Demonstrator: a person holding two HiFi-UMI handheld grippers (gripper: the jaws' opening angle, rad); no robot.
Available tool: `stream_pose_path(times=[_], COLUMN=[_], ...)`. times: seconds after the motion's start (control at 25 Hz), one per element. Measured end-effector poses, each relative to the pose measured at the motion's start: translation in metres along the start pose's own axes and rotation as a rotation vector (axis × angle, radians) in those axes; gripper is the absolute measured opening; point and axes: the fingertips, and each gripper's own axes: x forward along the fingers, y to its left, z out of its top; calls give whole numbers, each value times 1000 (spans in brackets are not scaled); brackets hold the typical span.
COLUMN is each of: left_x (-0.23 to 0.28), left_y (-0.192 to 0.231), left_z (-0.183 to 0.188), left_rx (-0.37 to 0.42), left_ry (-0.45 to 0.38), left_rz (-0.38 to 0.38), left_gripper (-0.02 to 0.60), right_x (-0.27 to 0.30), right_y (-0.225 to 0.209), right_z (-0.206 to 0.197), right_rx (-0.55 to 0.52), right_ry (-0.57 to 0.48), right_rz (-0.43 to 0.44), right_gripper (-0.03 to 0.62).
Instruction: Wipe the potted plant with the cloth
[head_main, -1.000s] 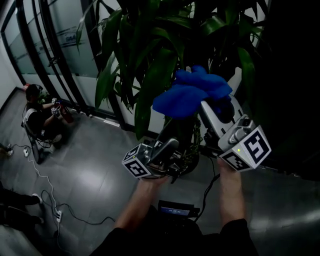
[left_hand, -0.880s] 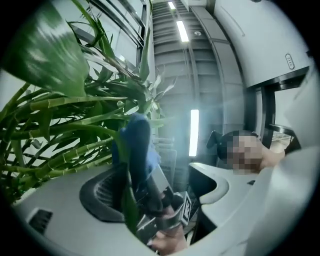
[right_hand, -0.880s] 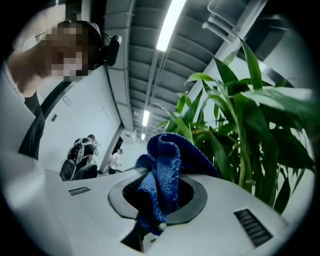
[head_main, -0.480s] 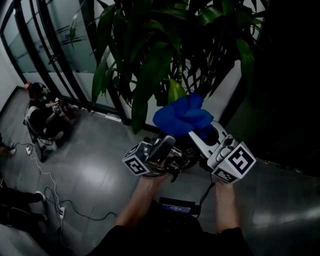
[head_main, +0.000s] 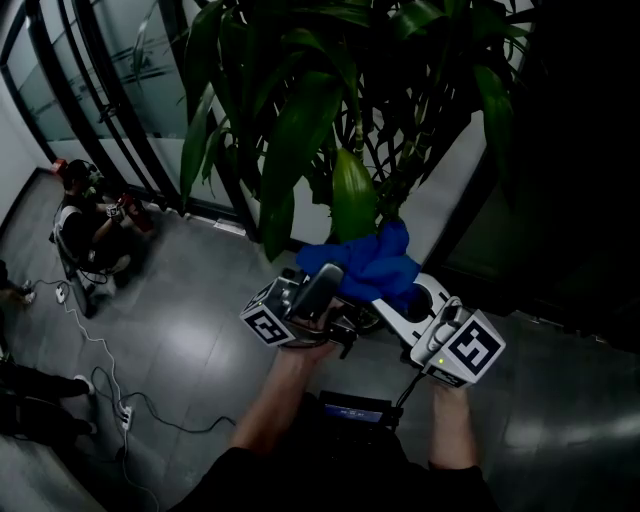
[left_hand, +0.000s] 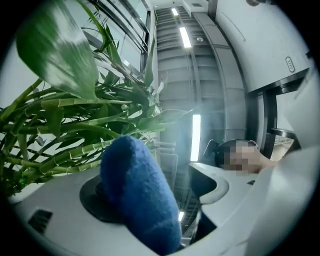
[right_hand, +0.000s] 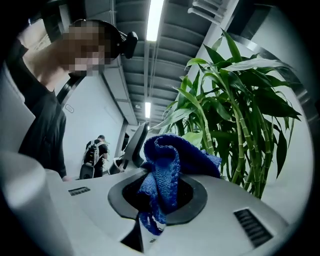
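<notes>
The blue cloth (head_main: 360, 265) is bunched up just beneath the lowest leaves of the potted plant (head_main: 330, 110), and one pale leaf (head_main: 352, 195) hangs down to its upper edge; we cannot tell whether the two touch. The right tongs (right_hand: 157, 195) are clamped on the cloth: in the right gripper view a fold is pinched in the dark opening between their jaws, and the rest heaps up in front of the plant's green stems (right_hand: 240, 145). The left tongs (left_hand: 167, 200) stand apart, and a thick roll of the cloth bulges up between their jaws, lying against one while a slim gap shows beside the other. Both point up toward the plant from below, side by side, each with its marker cube (head_main: 468, 347) at the near end, held in a bare hand (head_main: 305, 345). Under the plant lies a grey glossy floor (head_main: 200, 350). Far to the plant's left a person (head_main: 90, 225) sits on that floor beside a dark-framed glass wall (head_main: 110, 90), with white cables (head_main: 100, 380) trailing nearby.
</notes>
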Motion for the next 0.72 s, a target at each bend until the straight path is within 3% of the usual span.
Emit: stream_pose_path(times=[0.12, 0.24, 0.4, 0.6, 0.72], left_x=[-2, -3, -3, -6, -4], left_y=[3, 4, 4, 2, 1], left_z=[-2, -3, -6, -8, -11], left_rx=[-1, 4, 1, -6, -11], left_ry=[6, 15, 23, 19, 22], left_rz=[18, 25, 27, 23, 16], left_gripper=[387, 387, 387, 387, 387], right_x=[-9, -24, -46, -56, -38], right_y=[12, 13, 1, -31, -47], right_z=[-8, 6, 57, 139, 151], right_rx=[-27, -25, -69, -131, -149], right_ry=[73, 51, -78, -379, -419], right_rz=[34, 40, 13, -136, -178], right_gripper=[78, 78, 78, 78, 78])
